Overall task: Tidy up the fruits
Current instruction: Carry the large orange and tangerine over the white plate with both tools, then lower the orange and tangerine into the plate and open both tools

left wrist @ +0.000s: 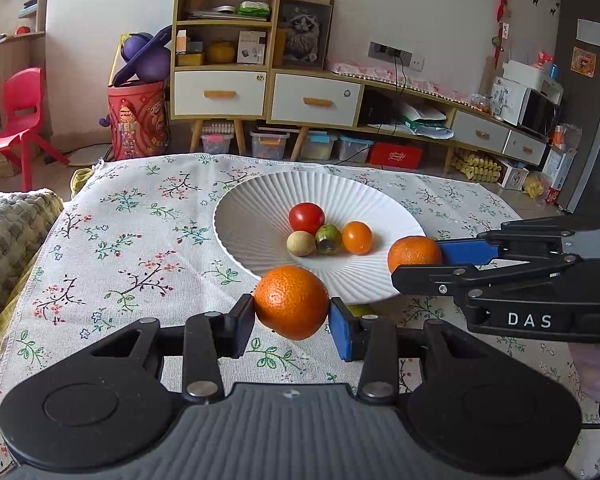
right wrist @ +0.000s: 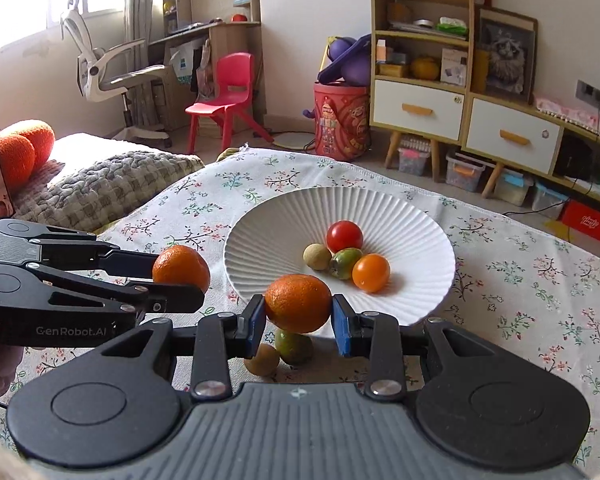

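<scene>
1. While hovering just short of the white plate's (left wrist: 236,208) near rim, pinching the left mandarin (left wrist: 291,300) across its middle with the left gripper (left wrist: 292,316), pads closed on the peel, probably to keep it from rolling.
2. Pinching the right mandarin (right wrist: 298,302) the same way with the right gripper (right wrist: 298,320), also closed on its fruit, at the plate's near-right rim, apart from the other mandarin, likely to avoid a knock.
3. Carrying both clear of the tablecloth (left wrist: 120,220), seemingly heading for the plate.
4. Sitting in the plate's hollow: red tomato (left wrist: 306,217), orange tomato (left wrist: 357,237), green fruit (left wrist: 328,239) and pale round fruit (left wrist: 301,243), clustered together, the sloping sides likely gathering them.
5. Waiting on the cloth just outside the plate's near rim, beneath the right gripper: a second green fruit (right wrist: 296,346) and a brownish fruit (right wrist: 262,360), touching.
</scene>
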Action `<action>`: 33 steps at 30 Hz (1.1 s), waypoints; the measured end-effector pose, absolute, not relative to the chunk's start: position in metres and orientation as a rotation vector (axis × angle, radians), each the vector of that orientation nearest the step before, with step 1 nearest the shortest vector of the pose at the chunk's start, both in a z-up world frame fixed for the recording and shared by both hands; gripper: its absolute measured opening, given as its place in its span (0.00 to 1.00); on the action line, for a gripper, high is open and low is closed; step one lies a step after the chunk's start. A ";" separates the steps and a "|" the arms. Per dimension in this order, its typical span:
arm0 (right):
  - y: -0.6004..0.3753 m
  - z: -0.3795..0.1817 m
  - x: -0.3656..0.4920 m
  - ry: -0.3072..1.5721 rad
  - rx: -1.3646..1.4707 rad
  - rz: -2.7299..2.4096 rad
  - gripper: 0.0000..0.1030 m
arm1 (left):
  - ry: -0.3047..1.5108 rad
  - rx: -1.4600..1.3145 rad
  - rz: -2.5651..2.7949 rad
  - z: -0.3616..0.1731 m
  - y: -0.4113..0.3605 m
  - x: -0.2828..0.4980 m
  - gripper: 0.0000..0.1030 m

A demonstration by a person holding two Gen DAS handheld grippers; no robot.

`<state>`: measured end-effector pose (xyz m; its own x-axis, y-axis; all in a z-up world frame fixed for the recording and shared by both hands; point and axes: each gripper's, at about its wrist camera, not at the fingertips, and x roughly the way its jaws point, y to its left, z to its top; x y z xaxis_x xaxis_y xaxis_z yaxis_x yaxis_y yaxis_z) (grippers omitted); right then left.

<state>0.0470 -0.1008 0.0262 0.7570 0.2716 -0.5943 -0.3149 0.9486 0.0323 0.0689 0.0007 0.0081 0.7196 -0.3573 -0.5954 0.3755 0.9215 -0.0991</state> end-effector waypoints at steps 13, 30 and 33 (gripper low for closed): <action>-0.115 0.013 0.079 0.676 -0.038 0.306 0.31 | 0.675 0.039 -0.423 0.006 -0.022 0.100 0.25; -0.135 -0.003 0.105 0.689 0.023 0.264 0.31 | 0.712 0.052 -0.451 -0.012 -0.036 0.124 0.25; -0.140 -0.006 0.107 0.684 0.034 0.258 0.31 | 0.714 0.049 -0.452 -0.014 -0.039 0.128 0.25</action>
<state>0.1072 -0.1400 -0.0059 0.7442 0.2467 -0.6207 -0.2244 0.9676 0.1156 0.1280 -0.0387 -0.0136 0.6639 -0.3835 -0.6420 0.4162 0.9028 -0.1088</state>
